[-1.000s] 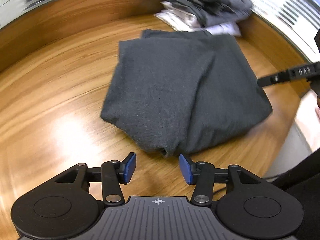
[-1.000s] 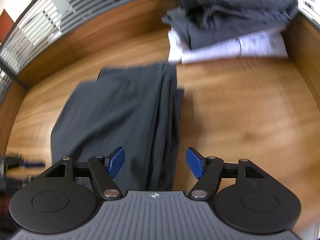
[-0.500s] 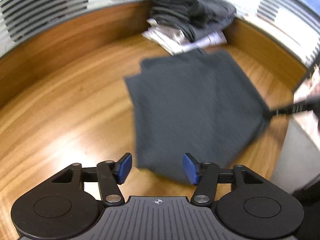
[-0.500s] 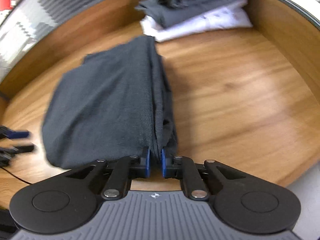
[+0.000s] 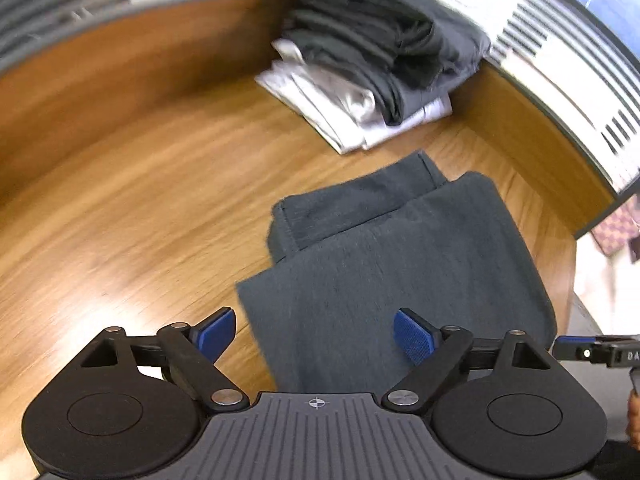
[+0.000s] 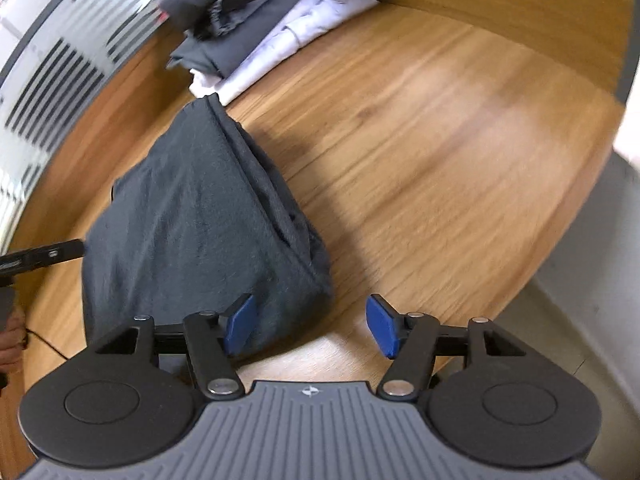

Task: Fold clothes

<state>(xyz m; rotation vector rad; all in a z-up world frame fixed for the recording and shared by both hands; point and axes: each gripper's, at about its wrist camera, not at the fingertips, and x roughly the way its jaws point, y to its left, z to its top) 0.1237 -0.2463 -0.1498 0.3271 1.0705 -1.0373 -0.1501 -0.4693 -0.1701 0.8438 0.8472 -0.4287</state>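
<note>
Wooden desk carries everything; largest first. Dark grey folded garment lies flat on the desk toward its near edge, at 12 to 1 o'clock from the left tool, with an under-layer poking out at its far-left corner. In the right wrist view the same garment sits at 10 to 11 o'clock, its layered fold edge running along its right side. Stack of folded clothes, dark pieces over white, sits at 12 o'clock just beyond the garment. Left tool: jaws opening, spread wide, nothing pinched; fabric lies below the gap, pads clear of it. Right tool: jaws opening, spread, pads off the cloth; the garment's near corner lies by the left pad. Judgement: the fold looks nearly complete, so the step in hand is squaring up or moving the bundle to the stack. To do it well, take both near corners through all layers, lift evenly, and keep the loose under-layer from slipping out.
</note>
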